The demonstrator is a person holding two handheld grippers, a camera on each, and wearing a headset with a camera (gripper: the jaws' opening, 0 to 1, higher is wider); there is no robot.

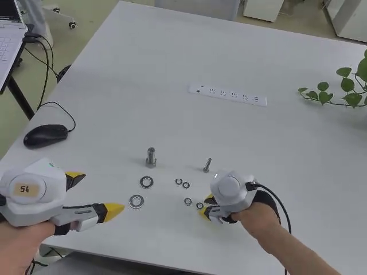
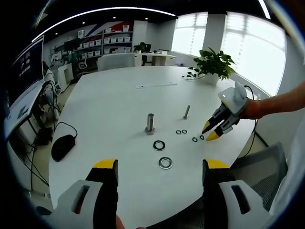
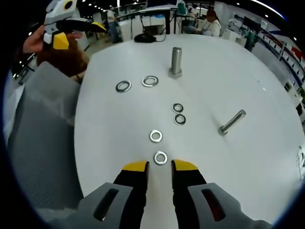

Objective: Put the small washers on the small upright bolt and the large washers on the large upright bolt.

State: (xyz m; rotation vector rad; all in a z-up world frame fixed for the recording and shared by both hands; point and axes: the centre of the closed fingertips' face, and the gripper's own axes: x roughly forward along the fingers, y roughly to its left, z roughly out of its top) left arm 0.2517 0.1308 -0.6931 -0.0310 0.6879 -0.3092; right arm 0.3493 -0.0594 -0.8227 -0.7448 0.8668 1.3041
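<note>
Washers all lay loose on the table [image 1: 172, 86], so I judged the task at its very first pick: neither the large upright bolt [image 1: 151, 156] nor the small upright bolt [image 1: 207, 165] carried anything that I could see. My right gripper [image 3: 159, 166] hung low behind the nearest small washer [image 3: 160, 157], jaws narrowly parted and empty, tips just short of it. The next move, as I reckoned it, called for easing forward, straddling that thin ring and pinching its rim, which looked fiddly since it lay flat on the table. Three more small washers [image 3: 156, 136] lay scattered beyond it, and two large washers [image 1: 146, 182] sat near each other in front of the large upright bolt. All were plain flat rings of grey metal. My left gripper [image 1: 96, 192] hovered at the table's near edge, jaws wide and empty.
</note>
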